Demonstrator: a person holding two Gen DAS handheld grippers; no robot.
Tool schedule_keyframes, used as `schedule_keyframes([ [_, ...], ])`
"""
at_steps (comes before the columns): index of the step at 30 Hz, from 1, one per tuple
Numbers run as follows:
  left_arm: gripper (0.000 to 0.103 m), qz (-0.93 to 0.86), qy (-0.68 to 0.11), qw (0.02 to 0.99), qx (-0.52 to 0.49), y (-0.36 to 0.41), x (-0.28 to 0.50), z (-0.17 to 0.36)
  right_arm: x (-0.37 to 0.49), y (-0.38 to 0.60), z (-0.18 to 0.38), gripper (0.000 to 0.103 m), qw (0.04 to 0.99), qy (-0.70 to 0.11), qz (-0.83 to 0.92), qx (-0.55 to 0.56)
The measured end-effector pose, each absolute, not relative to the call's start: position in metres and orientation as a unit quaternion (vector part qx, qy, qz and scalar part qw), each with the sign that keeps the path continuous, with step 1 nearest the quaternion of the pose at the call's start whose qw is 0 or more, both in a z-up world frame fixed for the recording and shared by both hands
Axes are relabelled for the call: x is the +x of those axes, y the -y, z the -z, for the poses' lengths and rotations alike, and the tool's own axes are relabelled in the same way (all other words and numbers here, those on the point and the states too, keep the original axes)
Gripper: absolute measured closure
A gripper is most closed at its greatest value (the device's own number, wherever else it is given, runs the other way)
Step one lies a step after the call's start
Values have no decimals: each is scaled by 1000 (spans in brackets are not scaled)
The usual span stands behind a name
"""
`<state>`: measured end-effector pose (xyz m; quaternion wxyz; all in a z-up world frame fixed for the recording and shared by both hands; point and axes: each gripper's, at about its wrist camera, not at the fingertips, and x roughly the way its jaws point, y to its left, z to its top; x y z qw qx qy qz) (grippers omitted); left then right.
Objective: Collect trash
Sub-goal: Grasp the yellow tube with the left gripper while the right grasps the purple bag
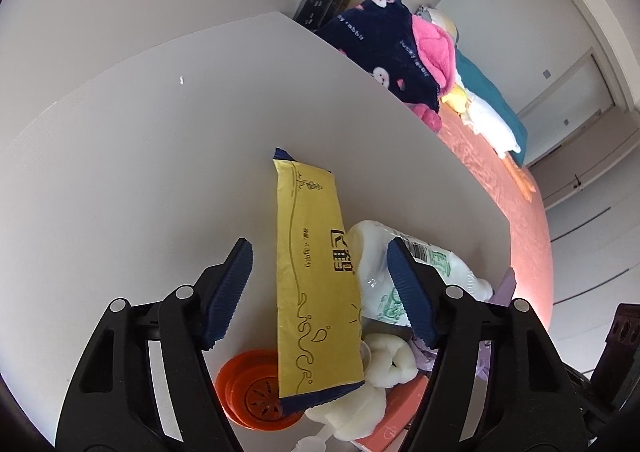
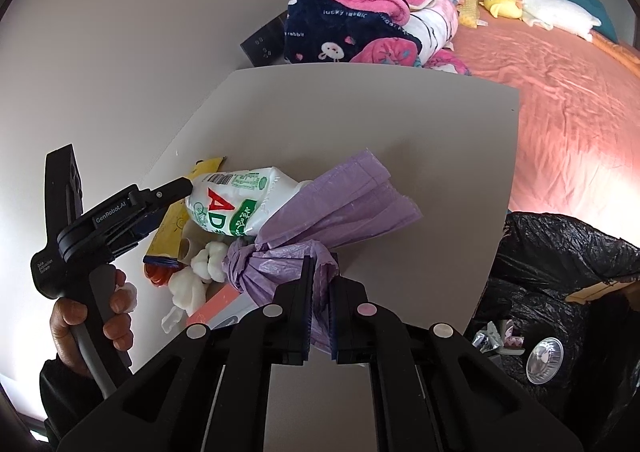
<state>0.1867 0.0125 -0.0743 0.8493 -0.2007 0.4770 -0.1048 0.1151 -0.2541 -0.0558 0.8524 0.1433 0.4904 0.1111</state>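
Observation:
A pile of trash lies on a grey table (image 1: 140, 172). A long yellow wrapper (image 1: 316, 276) lies between the fingers of my open left gripper (image 1: 320, 292), which hovers above it. A white AD bottle (image 1: 384, 272) (image 2: 236, 208) lies beside the wrapper, with an orange lid (image 1: 248, 392), white cotton wads (image 1: 388, 360) (image 2: 200, 268) and a pink box (image 2: 216, 304) nearby. My right gripper (image 2: 320, 304) is shut on a knotted purple plastic bag (image 2: 320, 220) at the table's near edge. The left gripper (image 2: 160, 200) also shows in the right wrist view.
A black trash bag (image 2: 560, 272) stands open right of the table, with foil trash (image 2: 544, 360) inside. A bed with a pink sheet (image 2: 560, 92), a navy and pink blanket (image 2: 344, 24) and soft toys lies behind. A wall is on the left.

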Motion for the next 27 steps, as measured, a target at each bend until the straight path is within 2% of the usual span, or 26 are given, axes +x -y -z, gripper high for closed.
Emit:
schedule_keyframes([
  [4,35,107,-478,849,-201,-13,186,74,115,255,56,95,852,-491,-109,145],
  [5,38,109,-477,848,-204,-13,186,74,115,255,56,95,852,-491,-109,145],
  [6,47,116,-476,846,-211,-13,187,74,113,255,55,95,852,-491,-109,145],
  [8,54,127,-474,843,-220,-12,186,73,113,254,54,95,853,-489,-109,144],
  [11,60,133,-473,845,-213,-9,186,70,111,254,52,95,855,-487,-109,144],
  [18,81,147,-464,847,-212,-5,183,66,108,253,49,95,857,-483,-109,142],
  [27,83,151,-425,870,-197,-5,169,32,101,253,33,97,867,-463,-115,143],
])
